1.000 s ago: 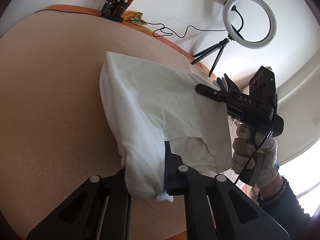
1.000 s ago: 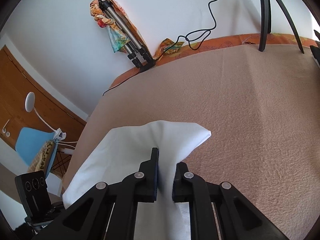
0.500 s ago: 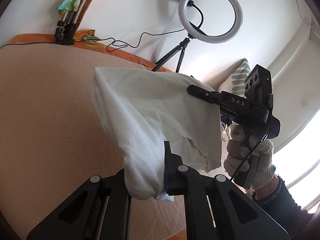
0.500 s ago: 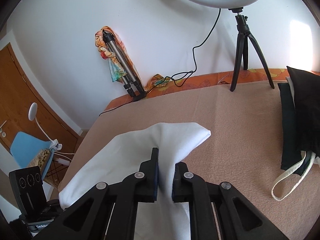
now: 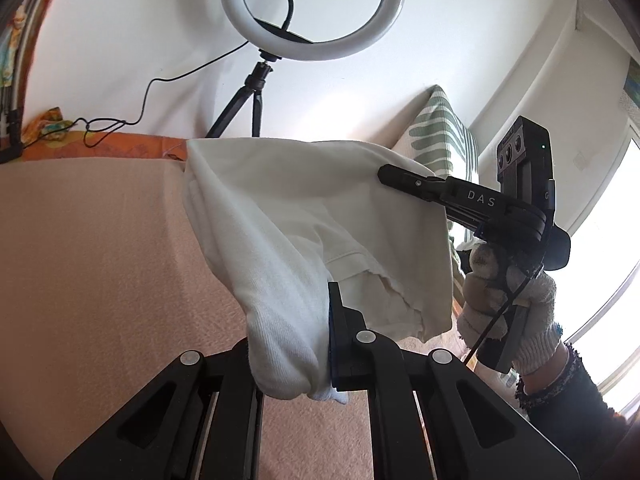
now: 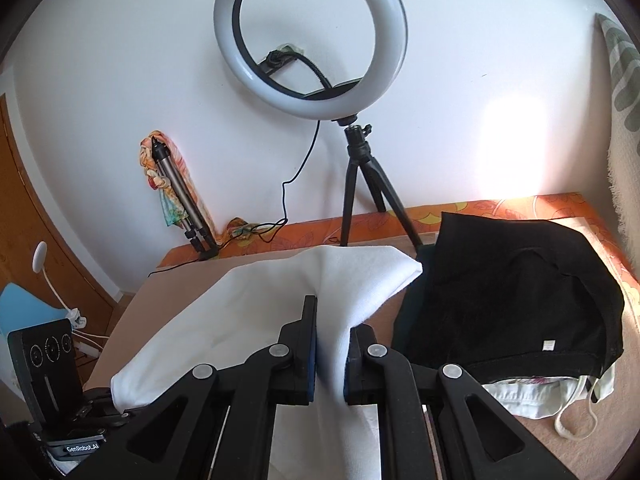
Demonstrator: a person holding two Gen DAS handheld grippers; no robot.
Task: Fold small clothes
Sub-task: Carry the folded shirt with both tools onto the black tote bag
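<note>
Left gripper (image 5: pixel 326 336): its jaws are being pressed together on one bunched end of the white garment (image 5: pixel 304 224); cloth is being squeezed between the two black fingers and is bulging out to the left of them.

Right gripper (image 6: pixel 330 344): its jaws are likewise being clamped on the white garment, a narrow pleat of fabric being pinched between the blue-lined pads. In the left wrist view the same tool is being seen from the side, its tip set against the far top edge of the cloth.

Right hand (image 5: pixel 508 300): it is being worn in a white knit glove, wrapped around the gripper's handle, with a dark sleeve behind it.

White garment: it is being held in the air between the two grippers, above the peach blanket (image 5: pixel 100 260), and is hanging as a slack, folded sheet; a hem or waistband seam is being shown on its underside in the left wrist view.

Black garment (image 6: pixel 512 292): it is lying on the blanket to the right of the white one, stacked on paler clothes (image 6: pixel 524 396) whose edges and a loose white strap are being shown beneath it.

Ring light (image 6: pixel 310 36): it is being carried on a small black tripod standing at the far edge of the bed, against the white wall.

Folded tripod (image 6: pixel 180 200): it is being leaned against the wall further left, wrapped in a patterned cloth.
</note>
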